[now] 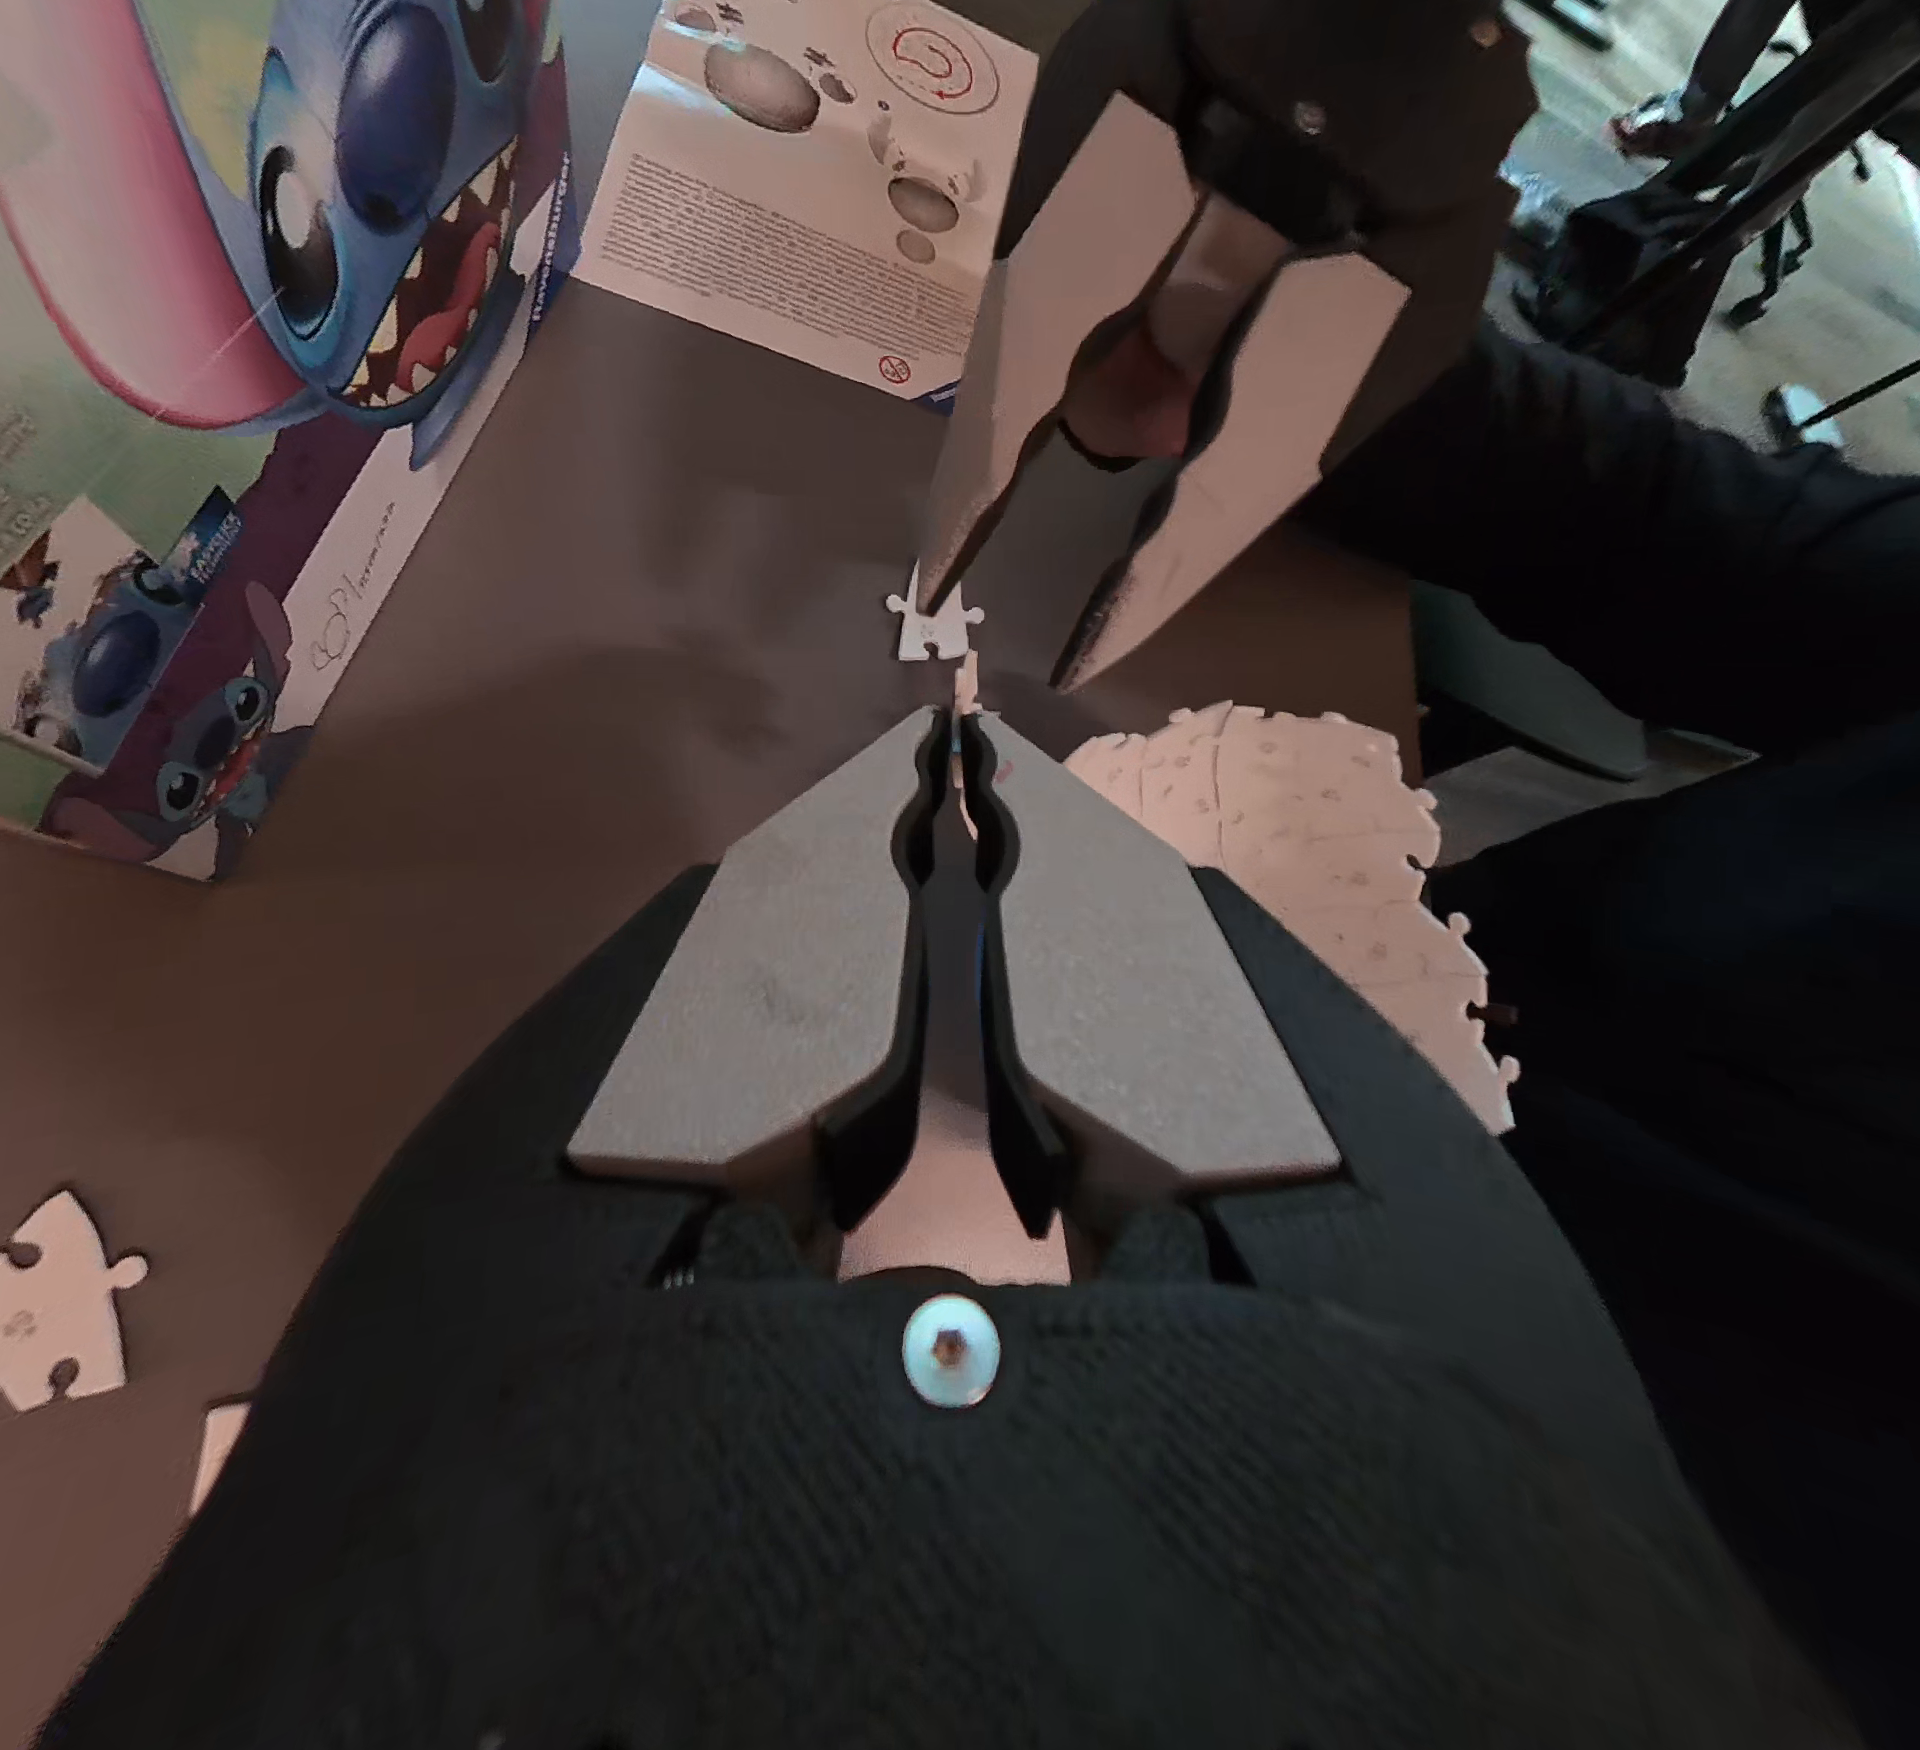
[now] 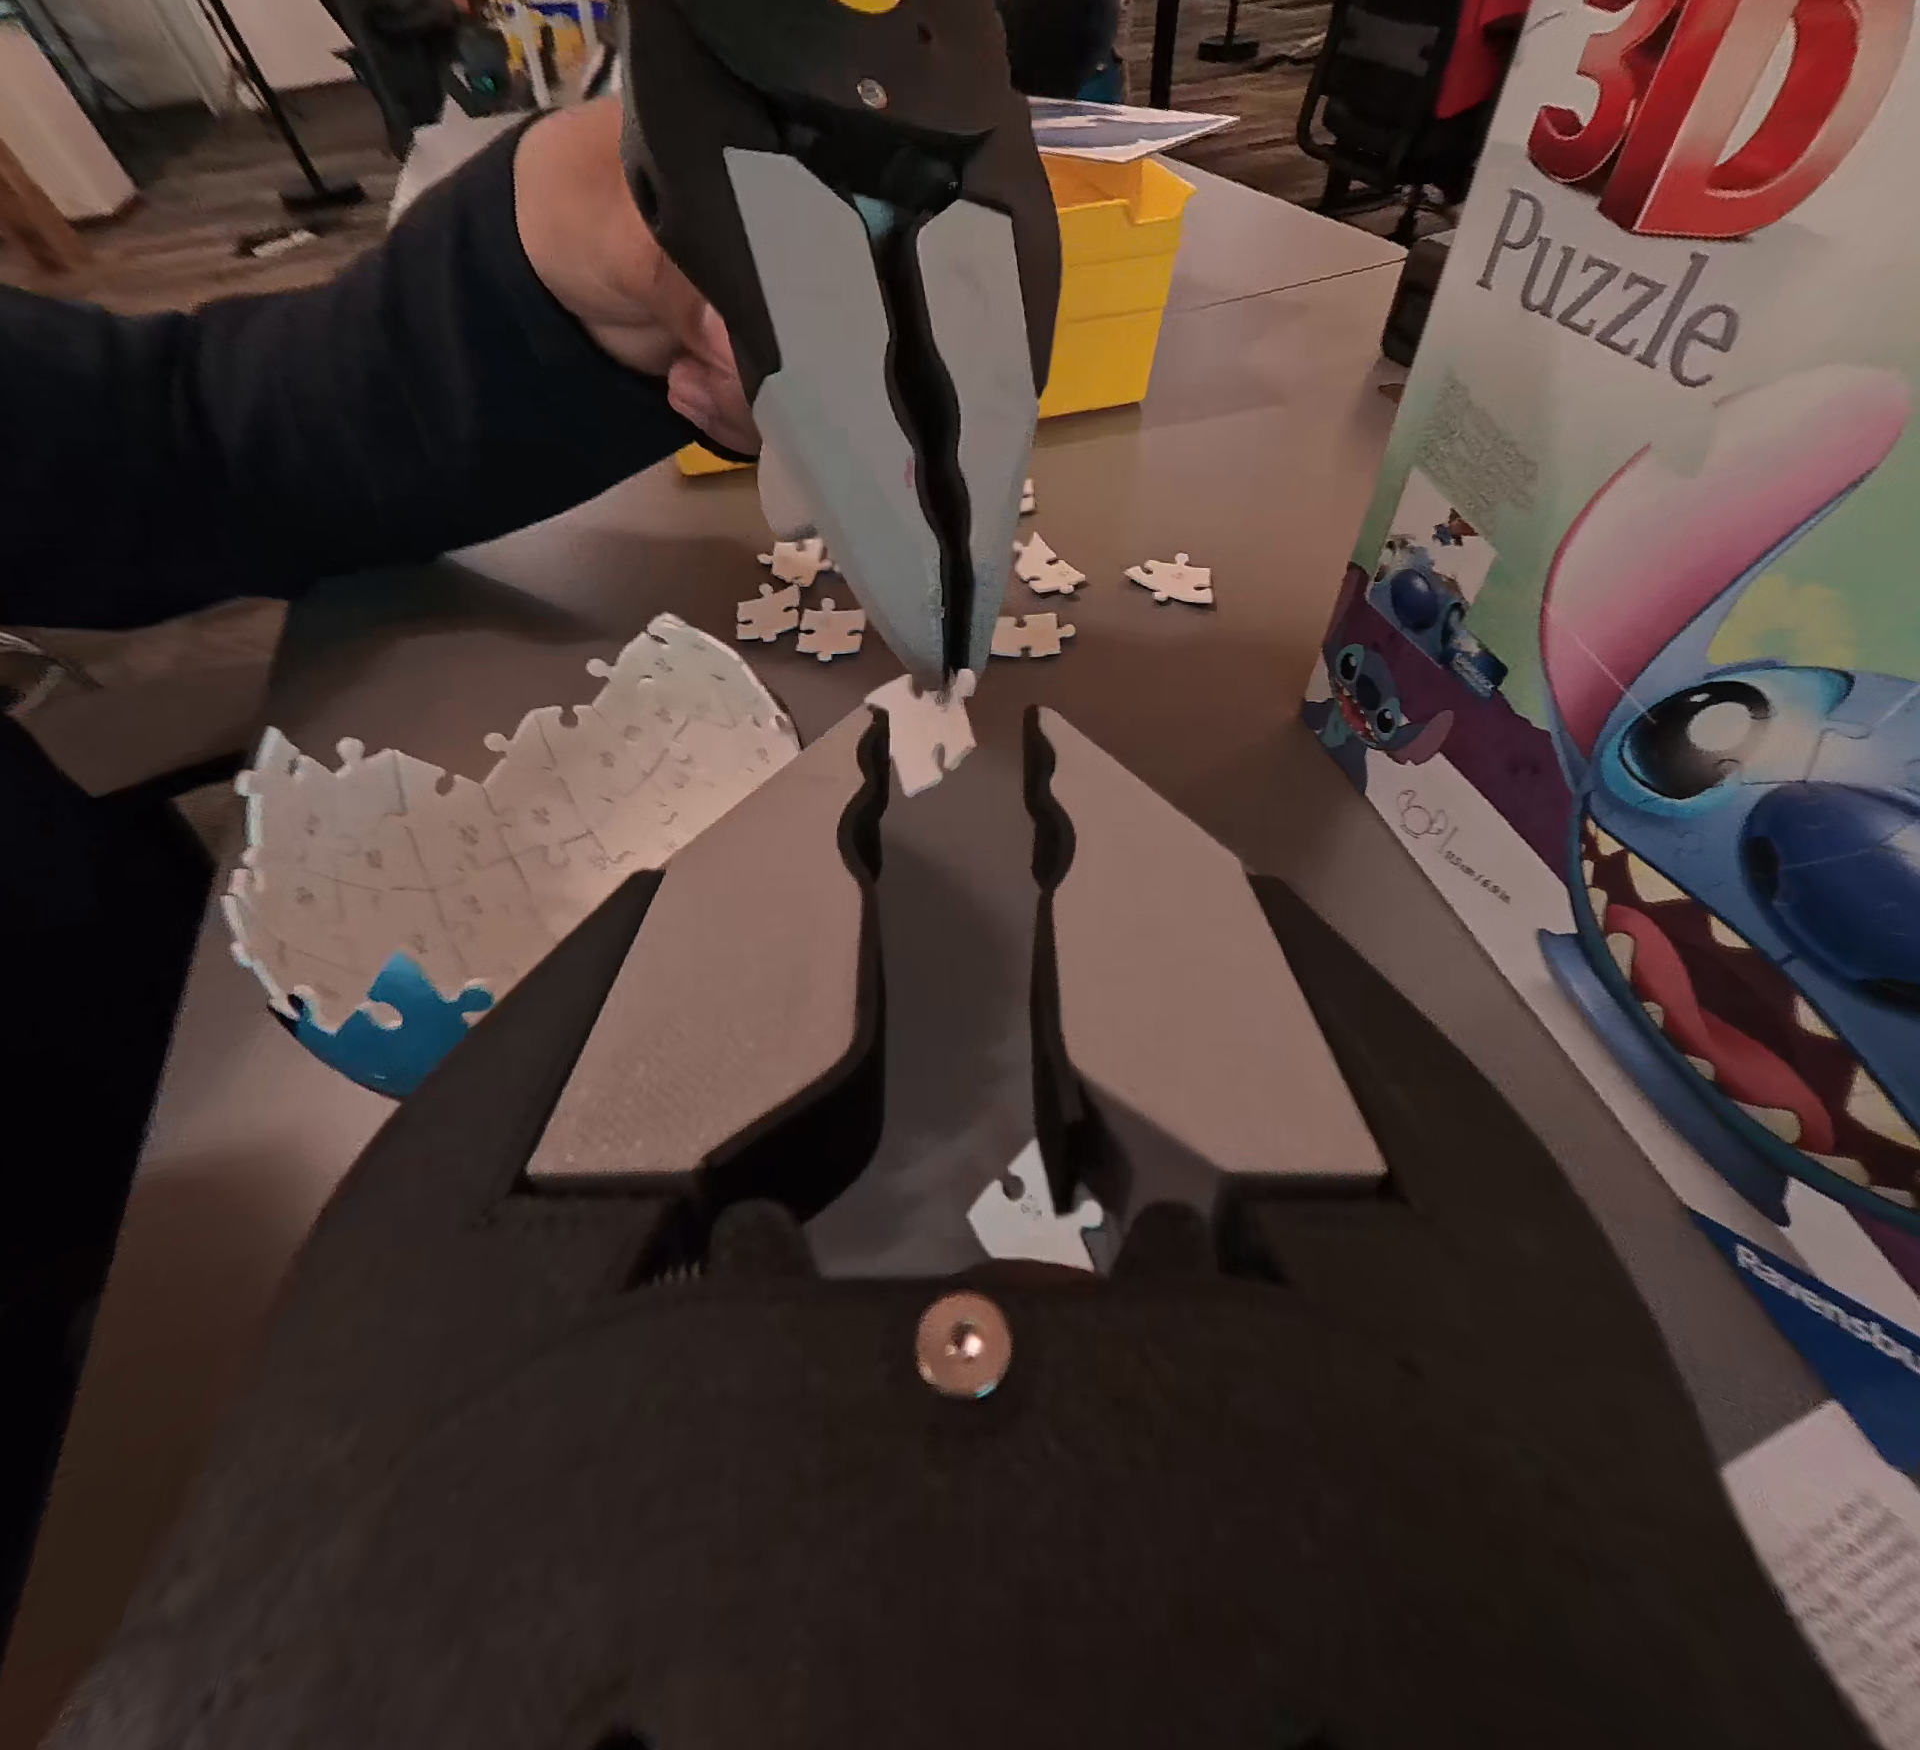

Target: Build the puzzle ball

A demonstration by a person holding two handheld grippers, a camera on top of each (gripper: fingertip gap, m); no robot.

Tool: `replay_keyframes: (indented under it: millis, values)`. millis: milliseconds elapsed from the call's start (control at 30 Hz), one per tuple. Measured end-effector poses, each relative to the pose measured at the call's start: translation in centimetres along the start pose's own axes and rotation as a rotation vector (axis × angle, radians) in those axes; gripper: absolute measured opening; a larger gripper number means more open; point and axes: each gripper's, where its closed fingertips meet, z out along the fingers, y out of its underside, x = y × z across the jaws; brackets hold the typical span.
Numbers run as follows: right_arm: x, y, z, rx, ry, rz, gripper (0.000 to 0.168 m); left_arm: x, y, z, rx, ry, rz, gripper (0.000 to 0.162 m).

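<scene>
Left gripper [image 2: 951,661] is clamped on a white piece [image 2: 928,732] held above the table [image 2: 1195,474]; right gripper [image 2: 951,744] stands open just beside it, one fingertip seemingly resting on a second piece [image 1: 932,628]. The ball [image 2: 457,838], left of the grippers, is judged a partial shell, with loose pieces [image 2: 821,625] waiting beyond.

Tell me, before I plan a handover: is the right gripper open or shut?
Open. In its own view, the right gripper shows table between its spread fingers, empty, beside the held puzzle piece.
</scene>
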Motion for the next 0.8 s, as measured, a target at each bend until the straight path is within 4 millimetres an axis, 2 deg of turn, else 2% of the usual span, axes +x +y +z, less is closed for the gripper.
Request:
replay_keyframes:
  millis: [200,400,800]
  values:
    - [-0.8,-0.4,0.4,0.034,-0.075,0.041,0.000,1.2,-0.3,-0.1,-0.024,-0.021,0.081,0.000]
    - [-1.2,-1.8,-0.3,0.132,-0.136,0.116,0.000,2.0,-1.6,-1.0,0.042,-0.012,0.091,0.000]
    - [-0.8,-2.2,-0.9,0.162,-0.115,0.132,0.000,1.5,-1.0,-1.7,0.030,0.005,0.044,0.002]
